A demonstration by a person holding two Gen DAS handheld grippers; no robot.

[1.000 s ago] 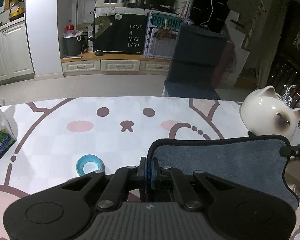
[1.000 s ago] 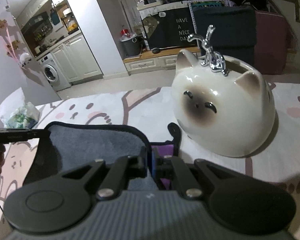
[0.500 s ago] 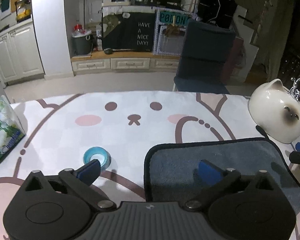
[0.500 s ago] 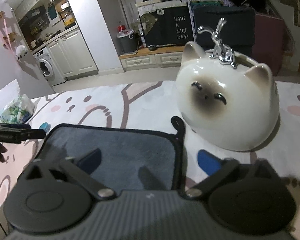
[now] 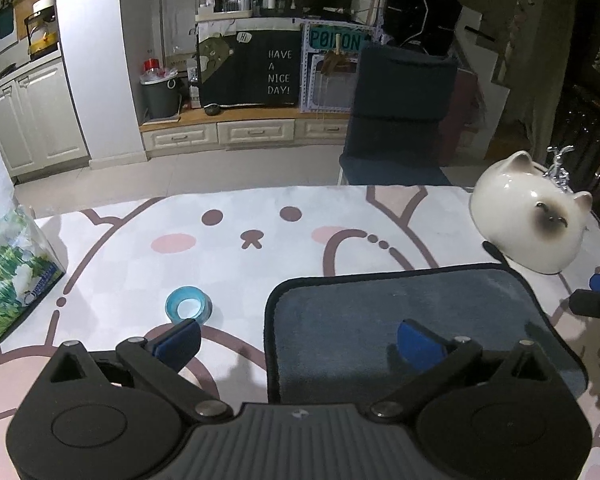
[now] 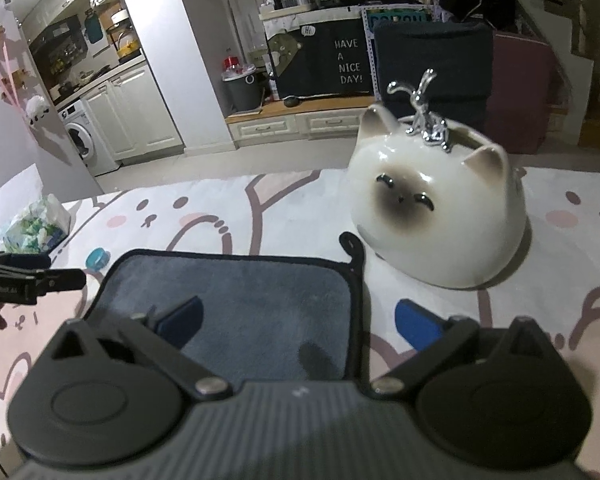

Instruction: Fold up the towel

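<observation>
Now the towel (image 5: pixel 412 312) lies flat on the counter (image 5: pixel 260 216) just beside the cat-shaped pot (image 5: pixel 528 224), long axis running left to right. The left hand-held gripper (image 5: pixel 300 340) straddles the edge farthest from the pot and the right hand-held gripper (image 6: pixel 300 320) the edge nearest it, both spread apart, holding nothing.

Towel (image 5: pixel 404 304) flat on tablecloth (image 5: pixel 260 216); cat pot (image 5: pixel 528 220) just behind its right corner; tape roll (image 5: pixel 188 307) left of towel; tissue pack (image 5: pixel 8 276) far left; chair (image 5: pixel 400 116) behind table.

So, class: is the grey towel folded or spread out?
Cannot tell: the towel lies flat with neat bound edges and no layers showing.
</observation>
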